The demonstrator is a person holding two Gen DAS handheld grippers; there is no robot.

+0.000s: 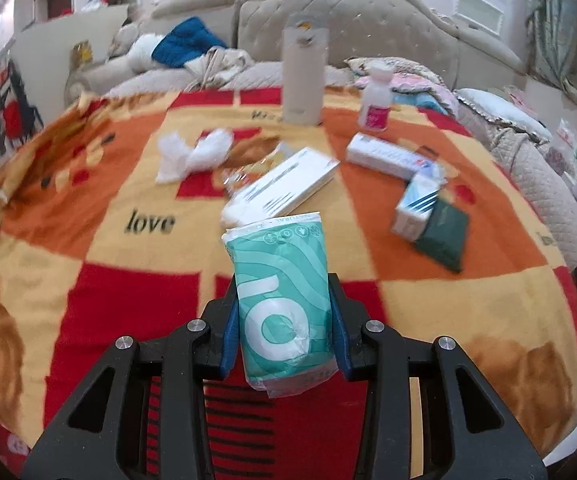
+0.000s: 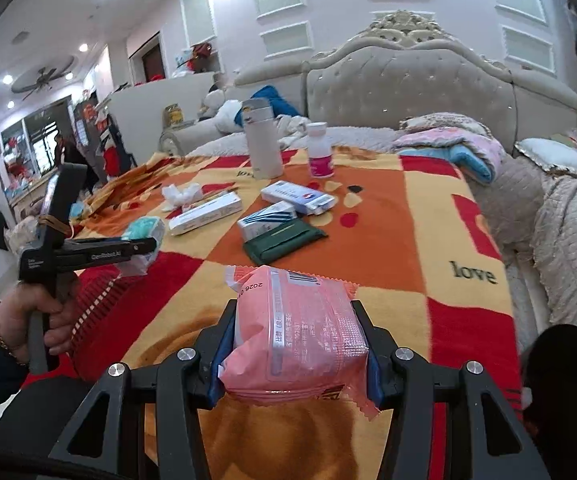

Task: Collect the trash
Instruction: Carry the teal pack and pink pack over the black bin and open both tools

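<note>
My left gripper [image 1: 284, 280] is shut on a teal tissue pack [image 1: 284, 296] and holds it above the blanket; both also show in the right wrist view, the gripper [image 2: 144, 246] and the pack [image 2: 144, 228], at the left. My right gripper [image 2: 294, 312] is shut on a pink plastic packet [image 2: 300, 336] above the blanket's near part. Crumpled white tissues [image 1: 194, 154] [image 2: 182, 194], white boxes [image 1: 288, 186] [image 2: 206, 214] and a dark green pouch [image 1: 442, 236] [image 2: 284, 240] lie on the blanket.
A red, orange and yellow blanket [image 1: 128, 248] [image 2: 408, 240] covers the bed. A tall white flask [image 1: 302, 76] [image 2: 262, 140] and a small white bottle [image 1: 376, 100] [image 2: 320, 152] stand at its far side. Pillows and a padded headboard [image 2: 408, 80] lie behind.
</note>
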